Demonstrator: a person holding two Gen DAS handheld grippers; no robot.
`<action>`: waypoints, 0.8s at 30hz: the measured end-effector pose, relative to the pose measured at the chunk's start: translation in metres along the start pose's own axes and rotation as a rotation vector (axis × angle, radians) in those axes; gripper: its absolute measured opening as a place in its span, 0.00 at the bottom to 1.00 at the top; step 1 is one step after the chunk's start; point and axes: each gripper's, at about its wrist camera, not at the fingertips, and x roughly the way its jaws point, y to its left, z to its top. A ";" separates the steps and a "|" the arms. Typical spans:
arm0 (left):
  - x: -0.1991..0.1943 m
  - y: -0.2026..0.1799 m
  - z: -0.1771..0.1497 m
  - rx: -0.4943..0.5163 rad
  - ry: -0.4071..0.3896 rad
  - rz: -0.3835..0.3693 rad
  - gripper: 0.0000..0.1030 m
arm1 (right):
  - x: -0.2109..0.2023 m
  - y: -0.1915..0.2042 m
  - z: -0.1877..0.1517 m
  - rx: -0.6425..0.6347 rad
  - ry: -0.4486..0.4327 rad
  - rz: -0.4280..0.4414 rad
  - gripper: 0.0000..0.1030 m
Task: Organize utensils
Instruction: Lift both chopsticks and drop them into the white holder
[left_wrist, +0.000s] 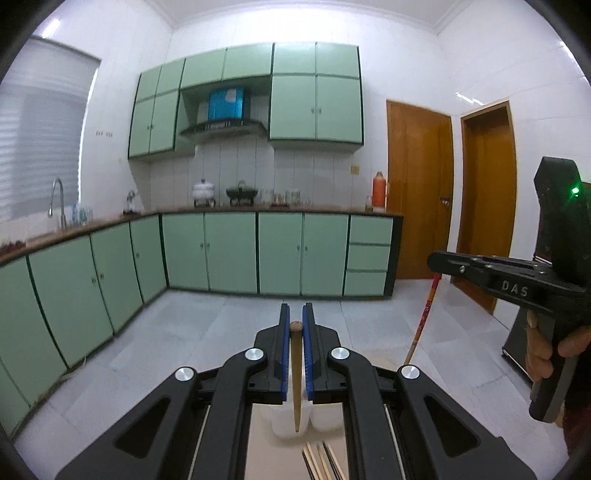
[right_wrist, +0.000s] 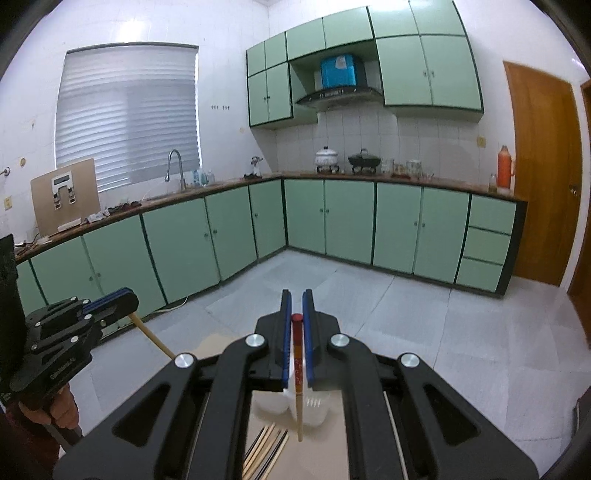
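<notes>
Chopsticks are being held, one in each gripper. A plain brown chopstick (left_wrist: 296, 373) is sitting pinched between the blue pads of the left gripper (left_wrist: 296, 325), its blunt end poking up at the fingertips and its thin end hanging down over a white plastic container (left_wrist: 288, 424). A red-topped chopstick (right_wrist: 297, 373) with a patterned upper part and a pale lower part is being clamped the same way in the right gripper (right_wrist: 296, 314), its tip hanging just beside the white container's rim. More chopsticks (right_wrist: 266, 450), pale and dark, are lying in a loose bundle on the tan tabletop (right_wrist: 332, 443) near the container, on the side towards the cameras. Both grippers are hanging above the table, side by side and apart from one another. Beyond them, green cabinets (left_wrist: 229, 251) are lining the far walls under a brown counter, over a grey tiled floor (left_wrist: 221, 332).
</notes>
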 end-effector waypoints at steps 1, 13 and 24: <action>0.002 -0.001 0.005 0.007 -0.012 0.005 0.06 | 0.003 -0.002 0.003 -0.001 -0.005 -0.002 0.05; 0.086 0.006 0.011 -0.002 -0.009 0.001 0.06 | 0.070 -0.020 0.014 0.006 -0.041 -0.012 0.05; 0.154 0.011 -0.043 -0.006 0.147 0.006 0.06 | 0.134 -0.039 -0.043 0.086 0.102 -0.013 0.05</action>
